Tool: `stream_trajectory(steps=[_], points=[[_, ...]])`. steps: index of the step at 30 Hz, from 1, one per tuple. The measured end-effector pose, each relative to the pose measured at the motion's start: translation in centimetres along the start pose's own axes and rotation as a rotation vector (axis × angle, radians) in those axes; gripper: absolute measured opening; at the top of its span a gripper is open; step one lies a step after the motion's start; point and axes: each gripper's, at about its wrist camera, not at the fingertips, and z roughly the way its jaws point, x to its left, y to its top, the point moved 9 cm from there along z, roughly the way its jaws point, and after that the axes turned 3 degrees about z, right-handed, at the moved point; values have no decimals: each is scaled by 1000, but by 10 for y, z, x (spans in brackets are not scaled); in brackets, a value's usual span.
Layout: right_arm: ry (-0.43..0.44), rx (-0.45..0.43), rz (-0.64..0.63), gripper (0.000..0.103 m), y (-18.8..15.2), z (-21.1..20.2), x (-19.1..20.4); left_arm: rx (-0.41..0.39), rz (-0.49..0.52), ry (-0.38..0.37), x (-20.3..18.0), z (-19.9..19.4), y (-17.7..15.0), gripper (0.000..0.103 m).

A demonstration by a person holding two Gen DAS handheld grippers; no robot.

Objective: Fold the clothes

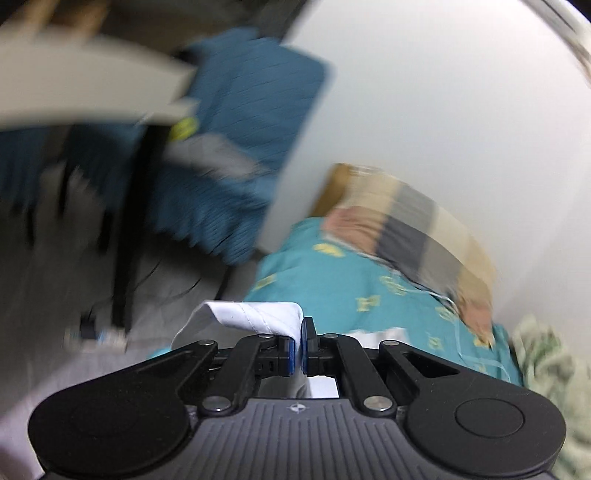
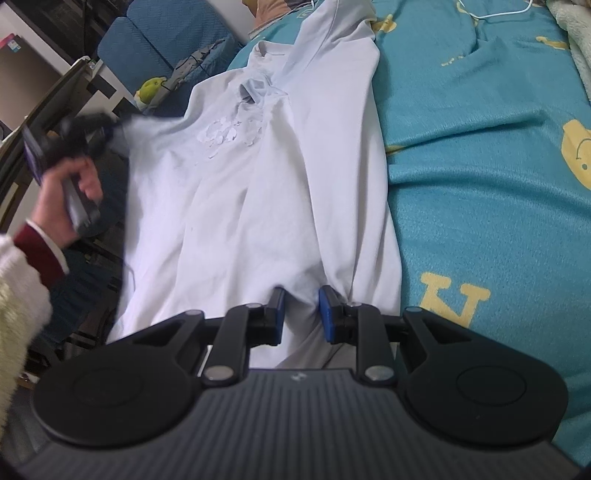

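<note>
Right wrist view: white shirt (image 2: 258, 192) spread lengthwise on the teal bedsheet (image 2: 480, 177), collar end far from the camera, hem end near, a pale print on the chest. Yellow letters and a yellow cartoon figure printed on the sheet. Right gripper (image 2: 301, 314) at the near hem, blue-padded fingers (image 2: 327, 314) apart with a bunch of white fabric rising between them; pads close beside the cloth, not pressed together. At left, left gripper (image 2: 79, 136) blurred, held in the left hand (image 2: 70, 188) with a dark red cuff under a cream sleeve, carrying the shirt's left edge lifted off the bed. White cable (image 2: 495, 13) on the sheet at the far end, fluffy cream blanket (image 2: 572, 33) at the upper right. Blue chair (image 2: 162, 33) beyond the bed's edge. Left wrist view: heavily blurred; left gripper (image 1: 299, 343) with pads pressed together, clamped on a fold of white shirt (image 1: 255, 314) with a stitched seam showing, draped over the left finger. Beyond, teal bedsheet (image 1: 332, 280), a striped pillow (image 1: 406, 221) against a white wall (image 1: 443, 110), blue chair (image 1: 240, 147) at left.
</note>
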Motion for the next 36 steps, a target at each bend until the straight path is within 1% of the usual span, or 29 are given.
stream_trajectory(steps=[3,6,10,13,15,17,18,20,21,22,25,27,29,31,34,36], points=[[5,-2,-2,24,0,-2,0,-1,172,-69,-78,1,15,4],[17,-10,14,25,3,-5,-2,33,340,-153,-158,5,2,4],[31,-24,37,25,5,-10,-5,123,487,-235,-233,22,-58,5],[46,-31,49,25,6,-11,-6,222,528,-237,-257,43,-113,6],[56,-29,60,25,7,-10,-8,282,540,-231,-263,55,-145,11],[68,-34,60,25,9,-9,-8,327,536,-223,-262,60,-166,26],[72,-36,62,25,10,-9,-8,334,535,-217,-259,59,-172,28],[80,-38,74,25,12,-8,-10,342,516,-208,-249,46,-172,43],[87,-45,76,25,14,-9,-10,345,506,-204,-244,38,-171,46],[92,-54,77,25,15,-11,-10,349,495,-200,-239,31,-171,47],[109,-88,71,25,20,-18,-7,340,470,-123,-209,-23,-164,56],[120,-114,61,25,23,-23,-4,362,442,-87,-190,-62,-164,56],[124,-145,36,25,27,-29,0,383,440,-22,-175,-104,-160,56],[123,-178,10,25,30,-36,6,372,409,21,-162,-146,-155,56],[119,-226,-32,25,35,-48,17,344,343,-33,-155,-199,-158,59],[119,-257,-68,25,41,-54,28,331,343,-41,-154,-214,-163,59]])
